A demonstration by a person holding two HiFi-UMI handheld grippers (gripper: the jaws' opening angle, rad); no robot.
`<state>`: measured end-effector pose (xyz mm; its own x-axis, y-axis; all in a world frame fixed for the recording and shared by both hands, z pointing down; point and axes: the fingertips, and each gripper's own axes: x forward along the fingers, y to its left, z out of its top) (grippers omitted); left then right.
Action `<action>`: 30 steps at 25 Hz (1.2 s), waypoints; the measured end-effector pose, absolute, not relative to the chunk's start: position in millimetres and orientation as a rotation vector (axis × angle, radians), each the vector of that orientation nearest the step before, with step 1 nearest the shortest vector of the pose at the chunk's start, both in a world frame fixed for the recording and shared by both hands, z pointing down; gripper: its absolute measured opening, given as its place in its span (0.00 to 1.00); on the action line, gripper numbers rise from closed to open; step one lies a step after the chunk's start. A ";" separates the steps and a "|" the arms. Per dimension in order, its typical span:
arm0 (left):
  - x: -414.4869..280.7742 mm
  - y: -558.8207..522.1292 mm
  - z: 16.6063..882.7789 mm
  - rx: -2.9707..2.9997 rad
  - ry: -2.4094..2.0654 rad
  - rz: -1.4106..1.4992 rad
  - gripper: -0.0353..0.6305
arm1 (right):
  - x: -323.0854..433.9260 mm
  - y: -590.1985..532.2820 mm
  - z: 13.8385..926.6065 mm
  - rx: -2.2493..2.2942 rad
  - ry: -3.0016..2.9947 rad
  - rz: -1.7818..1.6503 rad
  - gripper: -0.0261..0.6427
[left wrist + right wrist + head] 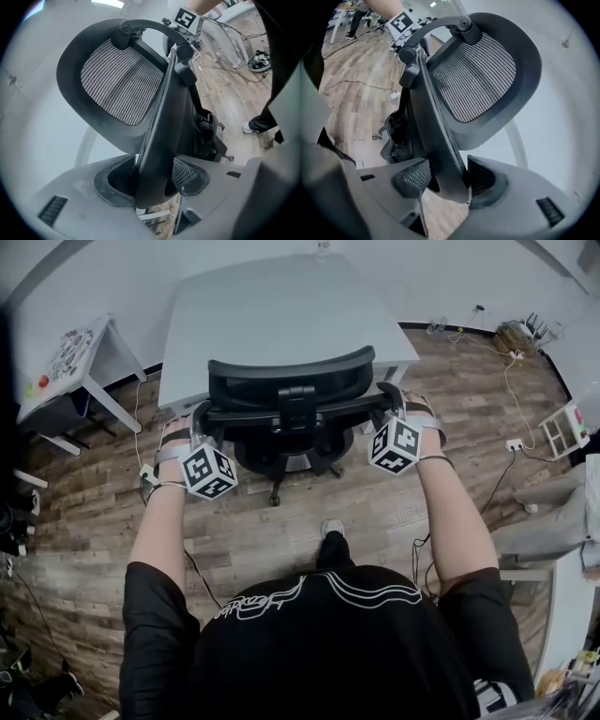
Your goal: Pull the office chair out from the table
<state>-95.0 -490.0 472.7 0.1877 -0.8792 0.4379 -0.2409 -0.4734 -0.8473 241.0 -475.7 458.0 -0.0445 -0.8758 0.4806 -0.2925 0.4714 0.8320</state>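
Note:
The black mesh-backed office chair [291, 390] stands at the near edge of the grey table [272, 315], its seat partly under the top and its base on the wood floor. My left gripper [202, 418] is shut on the left edge of the backrest, and my right gripper [392, 404] is shut on the right edge. In the left gripper view the backrest frame [159, 131] runs down between the pads of the left gripper [152, 180]. In the right gripper view the frame [436, 136] sits the same way in the right gripper [445, 180].
A small white side table [80, 357] stands at the left. Cables and a socket block [515, 443] lie on the floor at the right, near a white shelf unit [562, 427]. The person's shoe [330, 529] is on the floor behind the chair.

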 end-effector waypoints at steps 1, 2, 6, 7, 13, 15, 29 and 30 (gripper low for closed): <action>-100.0 -482.9 473.0 -1.835 1.061 -1.300 0.36 | 236.1 -470.3 459.2 1.039 -1.592 -0.646 0.39; -105.3 -473.6 474.9 -1.830 1.073 -1.296 0.36 | 230.9 -462.8 461.6 1.040 -1.589 -0.647 0.39; -120.6 -428.7 487.7 -1.811 1.096 -1.269 0.36 | 215.7 -420.5 474.0 1.055 -1.570 -0.657 0.39; -122.6 -421.7 488.2 -1.809 1.091 -1.266 0.36 | 213.8 -413.9 475.0 1.060 -1.569 -0.655 0.39; -128.4 -404.7 477.0 -1.819 1.067 -1.269 0.36 | 207.3 -397.6 462.8 1.081 -1.575 -0.652 0.40; -131.6 -397.2 475.5 -1.821 1.073 -1.265 0.36 | 203.6 -389.7 461.4 1.084 -1.579 -0.660 0.40; -137.2 -351.7 461.8 -1.838 1.087 -1.272 0.36 | 197.0 -356.2 450.1 1.045 -1.611 -0.660 0.40; -137.0 -348.0 461.3 -1.837 1.093 -1.278 0.36 | 197.2 -354.4 449.4 1.043 -1.614 -0.662 0.40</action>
<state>-137.0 -348.0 461.3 0.1811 -0.8922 0.4137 -0.2703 -0.4496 -0.8514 197.2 -354.4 449.4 -0.0649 -0.8805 0.4695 -0.2972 0.4662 0.8332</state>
